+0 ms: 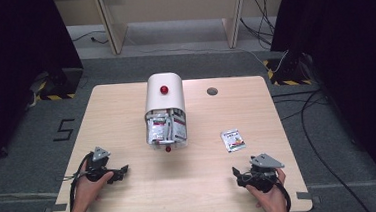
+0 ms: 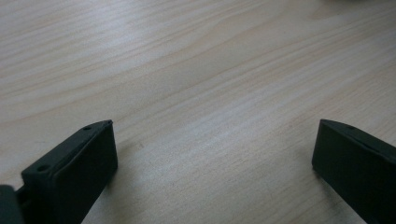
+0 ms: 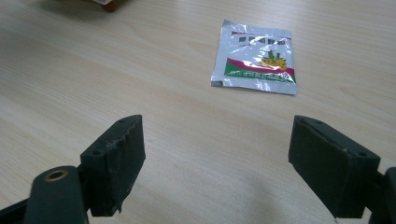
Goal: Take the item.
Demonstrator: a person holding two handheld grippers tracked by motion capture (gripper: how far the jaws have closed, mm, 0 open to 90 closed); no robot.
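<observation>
Looking down from the high view, a light wooden bench carries a pale, round-topped metal dispenser box with a red knob, lying just behind the bench's middle, its open mouth stuffed with silver-and-red packets. One small flat silver foil sachet lies alone toward the near right corner, well apart from the box. The left tongs rest near the near left edge, held in a hand; the right tongs sit near the near right edge, just short of the sachet.

Through the left gripper view, the left tongs stand wide apart over bare wood grain, holding nothing.

Through the right gripper view, the right tongs are also wide and empty, with the sachet lying flat ahead, nothing between them. It is probably light, thin and slippery, and creases easily; lying flush, it offers little to pinch, so an edge or corner seems the best hold. A round cable hole near the far edge is out of the way.
</observation>
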